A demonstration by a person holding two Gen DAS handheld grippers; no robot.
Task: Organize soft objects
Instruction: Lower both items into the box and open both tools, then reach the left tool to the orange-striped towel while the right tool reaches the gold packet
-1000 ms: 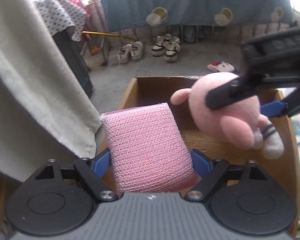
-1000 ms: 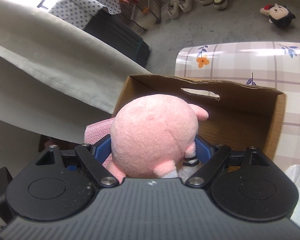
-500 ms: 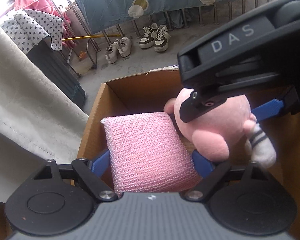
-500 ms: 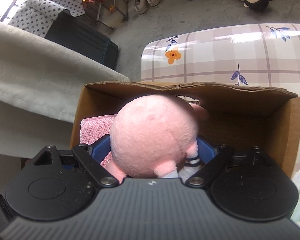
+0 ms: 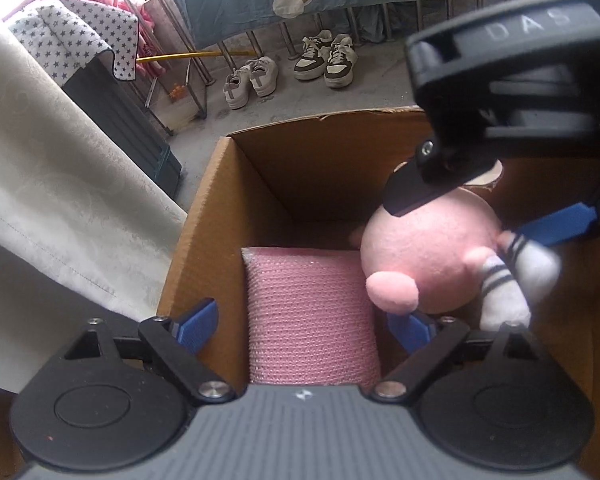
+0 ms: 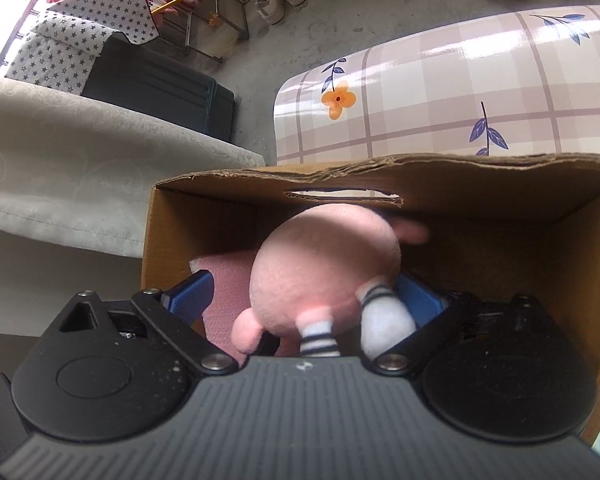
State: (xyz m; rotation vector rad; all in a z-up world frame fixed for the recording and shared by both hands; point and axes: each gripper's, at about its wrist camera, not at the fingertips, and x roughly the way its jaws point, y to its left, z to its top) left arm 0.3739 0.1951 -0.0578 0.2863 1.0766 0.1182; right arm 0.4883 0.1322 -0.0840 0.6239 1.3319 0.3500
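Progress near complete — pink sponge [image 5: 312, 316] and pink plush [image 6: 324, 264] inside cardboard box [image 6: 480, 196], plush at its 3 o'clock, left gripper [image 5: 304, 320] and right gripper [image 6: 304, 292] both spread, withdrawal outstanding.

A cardboard box [image 6: 500, 196] is set on a table [image 6: 440, 92], at its near-left corner. Inside the box, a mesh sponge [image 5: 312, 320] is placed at the left, against the left wall; a plush toy [image 6: 324, 268] is held just to its right, touching it. Beyond the table — on the floor — shoes [image 5: 252, 80] are lined up, with a curtain [image 5: 52, 200] hung left of the box
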